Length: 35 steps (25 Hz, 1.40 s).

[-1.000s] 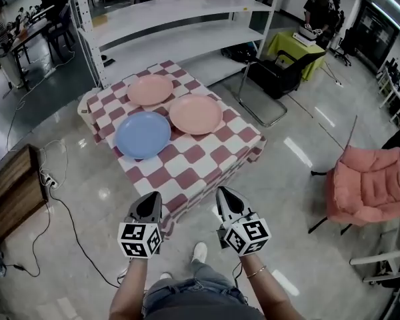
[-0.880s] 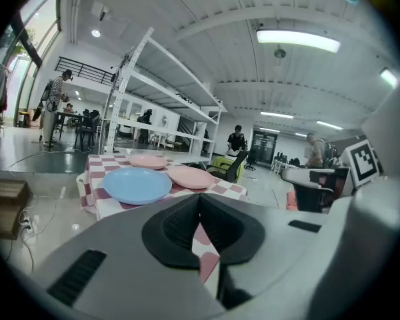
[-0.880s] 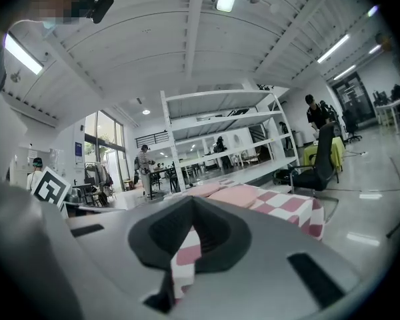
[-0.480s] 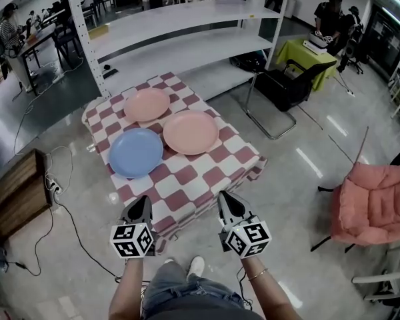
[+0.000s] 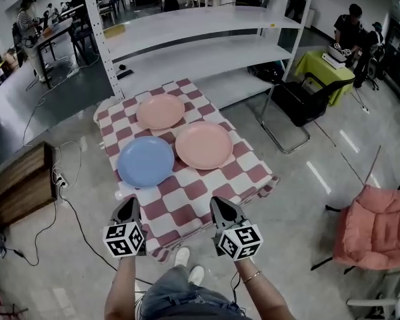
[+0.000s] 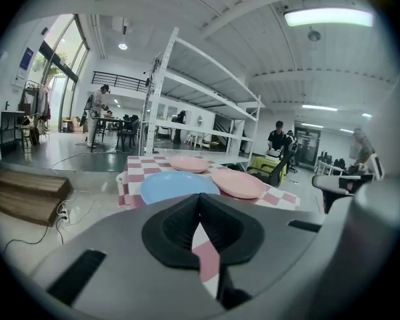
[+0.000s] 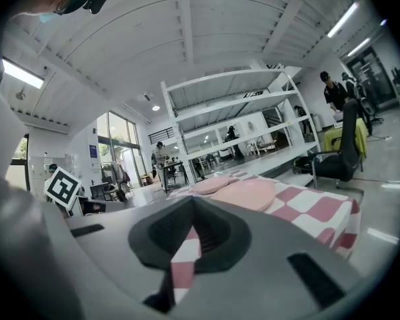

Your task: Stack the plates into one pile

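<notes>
Three plates lie apart on a low table under a red-and-white checked cloth: a blue plate at the front left, a pink plate to its right and a second pink plate at the back. My left gripper hovers at the table's near left corner, shut and empty. My right gripper hovers over the near edge, also shut and empty. The left gripper view shows the blue plate and both pink plates ahead. The right gripper view shows the pink plates.
A white metal shelf rack stands behind the table. A black chair and a pink armchair are at the right, a wooden bench and floor cables at the left. People work at desks in the background. My feet stand by the table.
The table and plates have come nearer and shifted right in the head view as I step up. Both grippers stay shut and have moved forward to the table's near edge.
</notes>
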### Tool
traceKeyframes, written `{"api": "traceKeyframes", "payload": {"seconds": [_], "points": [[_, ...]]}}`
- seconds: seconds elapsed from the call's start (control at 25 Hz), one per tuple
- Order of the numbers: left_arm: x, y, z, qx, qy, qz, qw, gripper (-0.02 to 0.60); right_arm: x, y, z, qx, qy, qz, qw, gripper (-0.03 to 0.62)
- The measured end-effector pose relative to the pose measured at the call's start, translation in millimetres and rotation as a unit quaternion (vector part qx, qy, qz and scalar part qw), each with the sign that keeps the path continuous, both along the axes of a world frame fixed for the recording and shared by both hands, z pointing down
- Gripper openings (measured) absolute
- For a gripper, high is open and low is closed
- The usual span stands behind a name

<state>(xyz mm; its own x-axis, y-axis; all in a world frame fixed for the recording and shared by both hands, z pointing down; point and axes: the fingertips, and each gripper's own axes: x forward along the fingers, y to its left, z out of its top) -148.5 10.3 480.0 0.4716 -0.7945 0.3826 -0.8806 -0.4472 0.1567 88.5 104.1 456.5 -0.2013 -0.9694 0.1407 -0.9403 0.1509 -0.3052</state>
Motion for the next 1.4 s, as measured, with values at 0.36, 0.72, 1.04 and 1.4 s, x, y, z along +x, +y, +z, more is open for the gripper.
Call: {"api": "traceKeyframes", "payload": {"seconds": [0.36,0.72,1.04,1.4], "points": [[-37,-60,23,-0.017,-0.007,-0.061,0.9980,0.030,-47,-92,20,-0.033,0.005,-0.064,0.997,0.011],[-51,-122,59,-0.046,-0.020,-0.076,0.9958,0.106,-74,-171,56,-0.087,0.018,-0.071,0.994,0.074],[-63,-168,84,-0.081,-0.026,-0.086,0.9927,0.137,-77,-204,91,-0.154,0.038,-0.064,0.985,0.167],[-65,-195,108,-0.123,-0.033,-0.078,0.9887,0.124,-81,-223,118,-0.205,0.047,-0.054,0.976,0.169]]}}
